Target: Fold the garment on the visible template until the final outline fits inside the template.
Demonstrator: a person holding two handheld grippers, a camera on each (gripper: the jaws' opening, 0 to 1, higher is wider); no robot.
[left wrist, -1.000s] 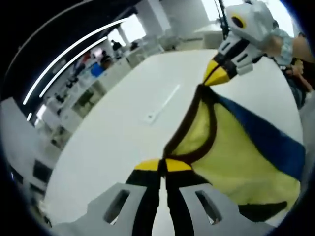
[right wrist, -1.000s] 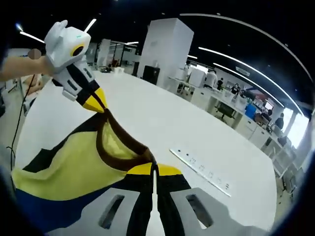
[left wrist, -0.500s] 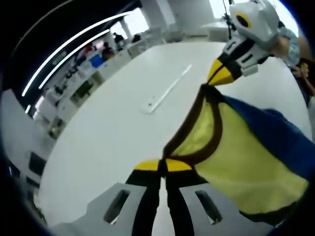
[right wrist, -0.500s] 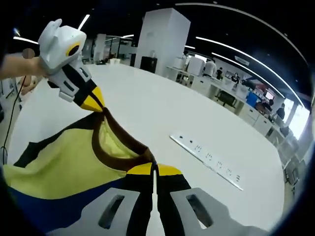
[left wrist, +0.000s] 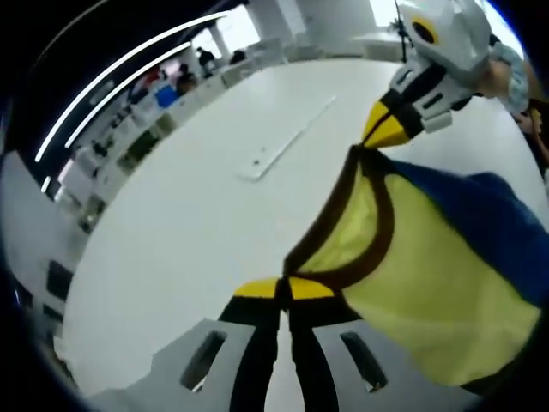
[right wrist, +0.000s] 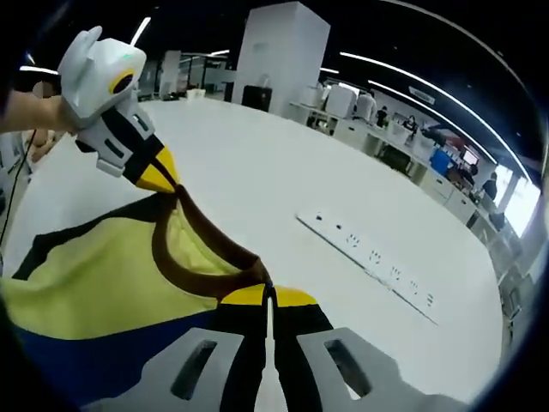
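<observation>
In the left gripper view, the left gripper [left wrist: 284, 288] has its jaws pressed together on the brown collar of the garment [left wrist: 429, 283], a yellow and blue top held up above the white table [left wrist: 171, 215]. In the right gripper view, the right gripper [right wrist: 268, 296] is likewise clamped on the same collar band, and the garment [right wrist: 94, 275] hangs away to the left. Each gripper appears in the other's view, pinching the far end of the collar: the right one at [left wrist: 383, 130], the left one at [right wrist: 157, 177], each gripped by a hand. Farther off, a white power strip [right wrist: 369, 262] lies flat on the table. Compared with a second ago, both views have tilted lower toward the table, the clamps are unchanged, and the blue panel has swung wider.
</observation>
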